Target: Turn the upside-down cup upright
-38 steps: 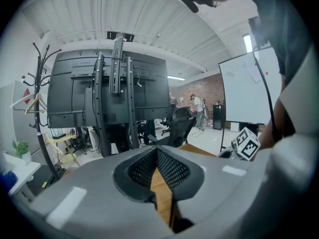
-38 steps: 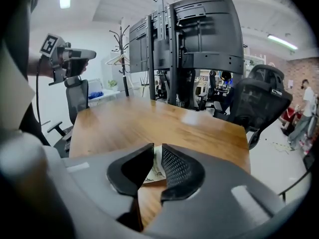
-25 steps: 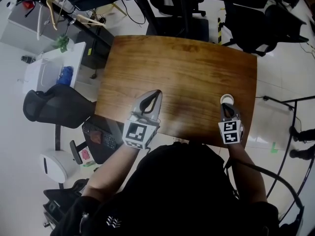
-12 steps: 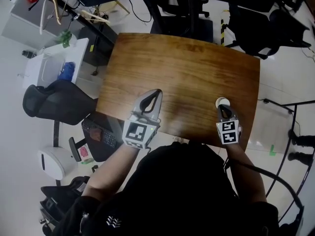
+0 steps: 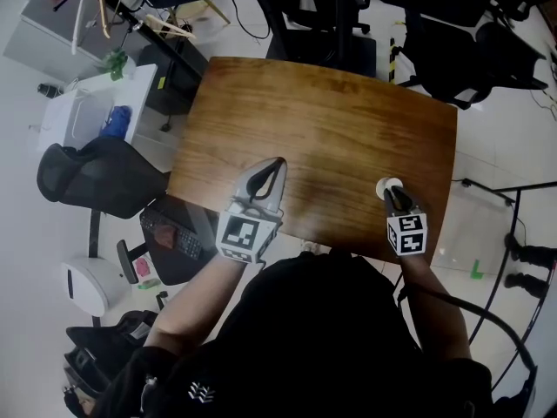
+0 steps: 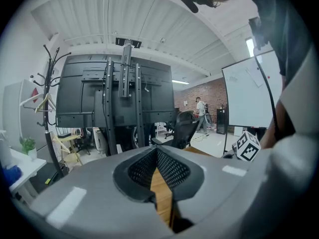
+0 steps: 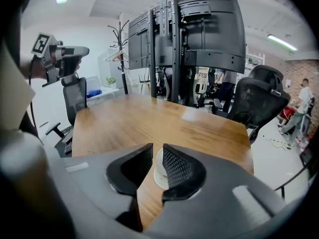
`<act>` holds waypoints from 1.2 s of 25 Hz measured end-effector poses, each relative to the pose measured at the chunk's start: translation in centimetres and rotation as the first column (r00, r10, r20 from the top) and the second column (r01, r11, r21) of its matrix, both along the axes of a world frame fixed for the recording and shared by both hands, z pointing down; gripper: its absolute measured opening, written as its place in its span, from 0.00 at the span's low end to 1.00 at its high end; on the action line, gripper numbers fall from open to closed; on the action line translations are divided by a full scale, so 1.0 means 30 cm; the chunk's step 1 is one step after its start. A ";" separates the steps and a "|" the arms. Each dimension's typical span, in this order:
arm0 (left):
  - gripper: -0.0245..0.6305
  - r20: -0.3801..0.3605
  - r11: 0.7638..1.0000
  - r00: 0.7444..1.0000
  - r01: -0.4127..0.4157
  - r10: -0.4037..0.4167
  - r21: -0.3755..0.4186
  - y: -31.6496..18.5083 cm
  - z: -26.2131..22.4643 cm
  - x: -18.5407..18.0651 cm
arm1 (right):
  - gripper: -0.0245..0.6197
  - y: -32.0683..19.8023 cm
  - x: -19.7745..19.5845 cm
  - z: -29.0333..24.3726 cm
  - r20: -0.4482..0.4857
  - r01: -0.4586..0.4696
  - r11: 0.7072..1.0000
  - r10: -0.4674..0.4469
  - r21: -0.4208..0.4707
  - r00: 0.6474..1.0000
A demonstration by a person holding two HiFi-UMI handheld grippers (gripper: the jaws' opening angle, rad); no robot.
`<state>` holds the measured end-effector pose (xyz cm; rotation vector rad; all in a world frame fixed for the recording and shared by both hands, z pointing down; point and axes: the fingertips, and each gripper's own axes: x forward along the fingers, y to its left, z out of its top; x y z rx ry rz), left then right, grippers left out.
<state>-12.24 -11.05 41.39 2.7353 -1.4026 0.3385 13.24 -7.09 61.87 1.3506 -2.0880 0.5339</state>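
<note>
A small white cup (image 5: 384,184) stands mouth up near the right front corner of the wooden table (image 5: 322,111). My right gripper (image 5: 389,191) points down at it from the near side. Its jaws are opening, and the cup (image 7: 158,172) shows in the gap between them, partly hidden behind the right pad (image 7: 177,168). My left gripper (image 5: 277,165) hovers over the table's front left part, shut with nothing in it. In the left gripper view its tips (image 6: 156,151) meet over bare wood.
A black office chair (image 5: 96,185) and a white cabinet (image 5: 87,120) stand left of the table. More black chairs (image 5: 470,42) and a large black screen stand (image 7: 199,29) lie beyond the far edge. The table's right edge (image 5: 452,181) is close to the cup.
The right gripper's jaws have parted a little around the cup and the gripper has rolled slightly. The cup sits a touch further left. The left gripper has not moved.
</note>
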 end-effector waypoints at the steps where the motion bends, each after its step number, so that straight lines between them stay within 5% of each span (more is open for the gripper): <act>1: 0.04 -0.001 1.000 1.000 -0.001 0.001 0.001 0.001 -0.001 0.004 | 0.14 -0.007 0.014 -0.015 0.011 -0.019 1.000 0.018 0.020 1.000; 8: 0.04 0.015 1.000 1.000 0.001 -0.001 0.005 0.011 -0.007 0.009 | 0.15 -0.062 0.154 -0.005 0.023 -0.160 0.987 0.160 0.003 0.987; 19: 0.04 0.025 1.000 0.999 0.024 -0.024 -0.008 -0.001 -0.004 -0.008 | 0.17 -0.051 0.168 0.072 0.263 -0.254 0.953 0.290 -0.163 0.920; 30: 0.04 0.017 1.000 1.000 0.010 -0.010 -0.011 -0.017 0.002 0.022 | 0.08 -0.041 0.198 0.018 0.115 -0.240 0.969 0.245 -0.052 0.963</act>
